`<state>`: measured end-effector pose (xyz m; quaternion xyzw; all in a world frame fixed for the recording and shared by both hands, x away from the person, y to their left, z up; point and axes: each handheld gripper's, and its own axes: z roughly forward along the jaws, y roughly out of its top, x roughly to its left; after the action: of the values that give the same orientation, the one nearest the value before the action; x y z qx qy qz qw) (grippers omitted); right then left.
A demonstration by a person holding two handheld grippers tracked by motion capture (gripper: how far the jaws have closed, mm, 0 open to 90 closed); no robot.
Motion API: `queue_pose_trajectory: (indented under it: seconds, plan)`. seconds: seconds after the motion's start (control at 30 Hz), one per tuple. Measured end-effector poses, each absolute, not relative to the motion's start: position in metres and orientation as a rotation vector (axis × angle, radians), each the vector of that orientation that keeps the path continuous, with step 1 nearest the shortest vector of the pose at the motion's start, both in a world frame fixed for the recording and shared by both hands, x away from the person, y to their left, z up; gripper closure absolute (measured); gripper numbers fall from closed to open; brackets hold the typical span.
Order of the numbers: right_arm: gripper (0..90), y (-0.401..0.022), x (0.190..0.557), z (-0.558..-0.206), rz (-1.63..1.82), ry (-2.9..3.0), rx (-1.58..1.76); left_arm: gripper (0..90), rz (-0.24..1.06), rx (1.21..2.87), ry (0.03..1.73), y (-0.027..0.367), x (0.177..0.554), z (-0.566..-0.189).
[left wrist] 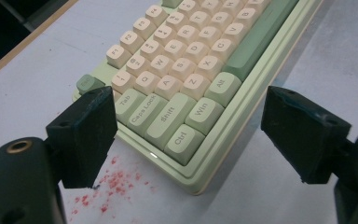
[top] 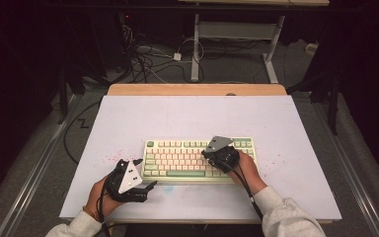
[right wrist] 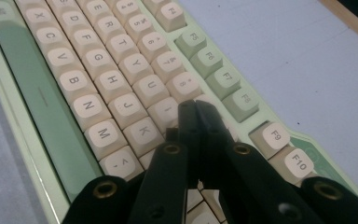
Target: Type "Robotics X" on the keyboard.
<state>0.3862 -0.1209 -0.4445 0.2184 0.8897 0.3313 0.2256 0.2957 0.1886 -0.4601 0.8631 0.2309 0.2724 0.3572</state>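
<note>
Overhead, a green-and-cream keyboard [top: 200, 160] lies on the white table [top: 192, 116]. Up close, the right gripper [right wrist: 196, 109] presses closed jaws among its keys, while the left gripper [left wrist: 186, 135] gapes empty at its corner beside red specks [left wrist: 114, 184].

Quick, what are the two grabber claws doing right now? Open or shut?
Left gripper: open, holding nothing, beside the keyboard's corner.
Right gripper: shut, holding nothing, tips over the keys.

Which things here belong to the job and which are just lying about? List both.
Job:
keyboard
right claw, shut, tips over the keys
left claw, open, beside the keyboard's left end

Lying about:
red specks on the table
floor cables
</note>
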Motion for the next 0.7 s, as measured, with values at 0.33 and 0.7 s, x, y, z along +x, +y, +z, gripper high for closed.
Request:
queue_pose_trajectory:
  seconds: [0.33, 0.7]
  plan:
    - [90.0, -0.129, 0.377, -0.433, 0.987, 2.407, 0.591, 17.9, 0.7, 2.242, 0.591, 0.187, 0.296, -0.462]
    - [89.2, -0.138, 0.363, -0.423, 1.057, 2.373, 0.573, 17.9, 0.702, 2.255, 0.581, 0.184, 0.296, -0.462]
